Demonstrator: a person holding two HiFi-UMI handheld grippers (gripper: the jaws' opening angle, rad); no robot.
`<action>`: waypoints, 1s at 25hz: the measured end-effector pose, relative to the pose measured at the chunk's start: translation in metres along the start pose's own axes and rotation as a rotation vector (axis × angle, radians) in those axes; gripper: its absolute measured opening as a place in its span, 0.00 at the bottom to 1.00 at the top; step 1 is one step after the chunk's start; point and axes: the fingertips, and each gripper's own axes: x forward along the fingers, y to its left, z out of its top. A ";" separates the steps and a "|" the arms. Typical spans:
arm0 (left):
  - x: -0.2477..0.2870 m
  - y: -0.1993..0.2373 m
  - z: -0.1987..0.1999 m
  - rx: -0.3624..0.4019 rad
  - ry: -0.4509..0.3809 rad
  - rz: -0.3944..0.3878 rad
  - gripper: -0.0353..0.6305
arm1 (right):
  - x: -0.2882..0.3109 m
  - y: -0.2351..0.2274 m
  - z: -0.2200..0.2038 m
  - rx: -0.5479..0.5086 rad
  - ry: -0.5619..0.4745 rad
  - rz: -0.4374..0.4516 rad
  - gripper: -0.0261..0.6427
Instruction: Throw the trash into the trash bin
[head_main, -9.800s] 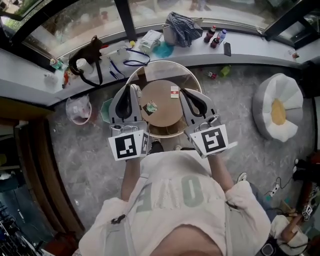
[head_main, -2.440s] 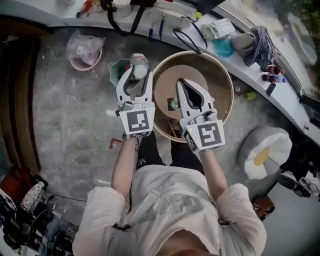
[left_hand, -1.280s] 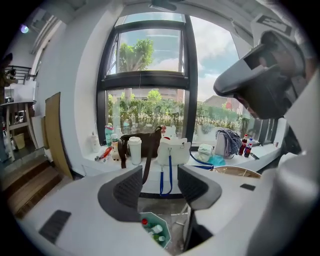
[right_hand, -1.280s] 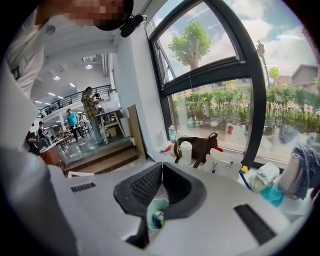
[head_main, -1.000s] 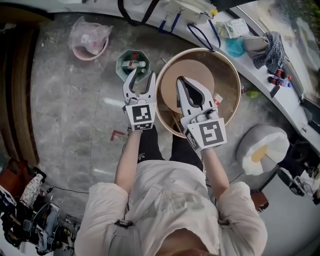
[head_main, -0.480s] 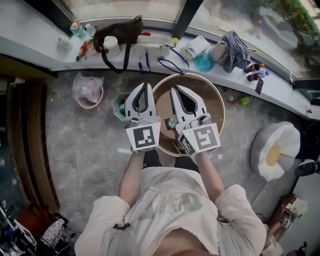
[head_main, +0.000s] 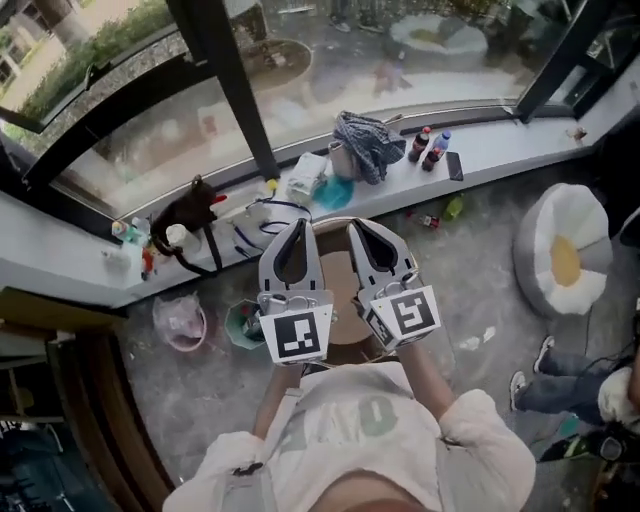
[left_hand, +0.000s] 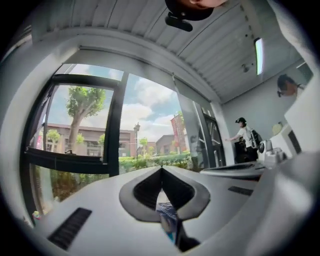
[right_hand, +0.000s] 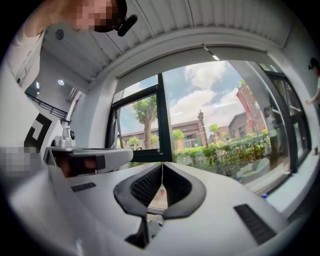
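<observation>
Now both tools are up high and pointing out at the window, nearly level. The left gripper (head_main: 294, 224) has its jaws pressed together tip to tip with nothing pinched, and its own camera confirms it (left_hand: 161, 170). It's the same story on the right gripper (head_main: 356, 226): its jaws are also closed on nothing, and their tips meet in a thin line (right_hand: 162, 164).

So where's the target? The green trash bin (head_main: 232, 330) sits on the floor below and to the left of the left gripper, just beside the round table (head_main: 341, 288). That puts the left hand clearly nearer to it, while the right hangs over the table's far side. Both grippers run lengthwise away from the person, so they aim well over the bin rather than down into it. By my reading, any further drop would need a dip and a swing to the left.

As for contents, something lies inside the bin, but it's too small to identify. A pink basin (head_main: 181, 325) with a plastic bag in it stands further left. The grippers cover most of the tabletop, so I can't tell whether any trash is left on it.
</observation>
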 end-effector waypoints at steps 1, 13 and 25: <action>0.006 -0.015 0.006 -0.013 -0.007 -0.040 0.07 | -0.009 -0.014 0.006 0.007 -0.013 -0.032 0.06; 0.013 -0.097 0.020 -0.014 -0.053 -0.202 0.07 | -0.066 -0.077 0.011 0.045 -0.032 -0.155 0.06; 0.012 -0.095 0.003 -0.066 -0.008 -0.164 0.07 | -0.075 -0.079 0.012 0.010 0.003 -0.142 0.06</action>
